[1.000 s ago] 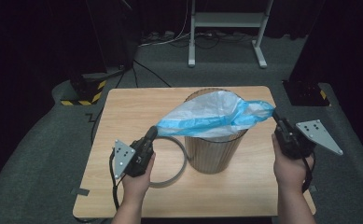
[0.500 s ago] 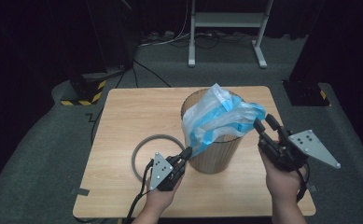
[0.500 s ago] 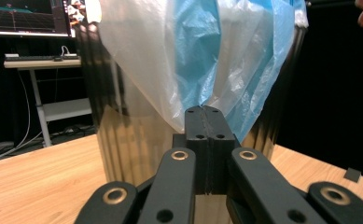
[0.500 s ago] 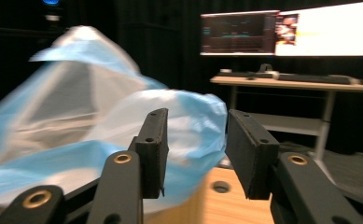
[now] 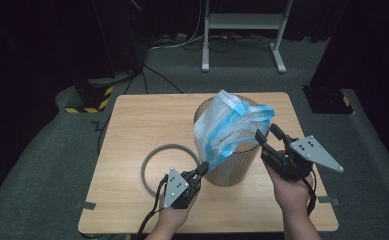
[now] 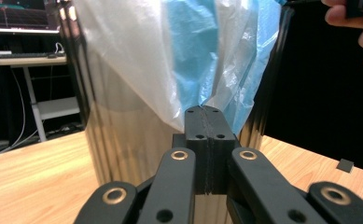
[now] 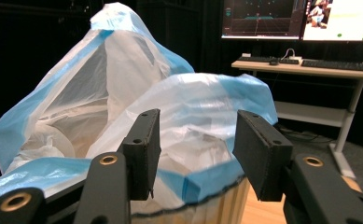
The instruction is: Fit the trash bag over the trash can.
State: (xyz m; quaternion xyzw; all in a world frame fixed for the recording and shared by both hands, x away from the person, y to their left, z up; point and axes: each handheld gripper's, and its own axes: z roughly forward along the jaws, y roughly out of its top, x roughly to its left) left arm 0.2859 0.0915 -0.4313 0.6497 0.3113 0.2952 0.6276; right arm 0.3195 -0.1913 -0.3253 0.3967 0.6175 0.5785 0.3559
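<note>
A blue-and-white plastic bag (image 5: 230,127) being handled over a ribbed wooden bin (image 5: 230,165) on a table (image 5: 132,125).

The left gripper (image 5: 202,168) sits low against the bin's near side, its jaws pressed together on the bag's lower edge. The right gripper (image 5: 268,135) hovers just beside the bin's right rim, jaws spread, with the bag's blue hem between them but not clamped. The bag billows up out of the bin. A grey ring (image 5: 168,165) lies flat on the table left of the bin.
</note>
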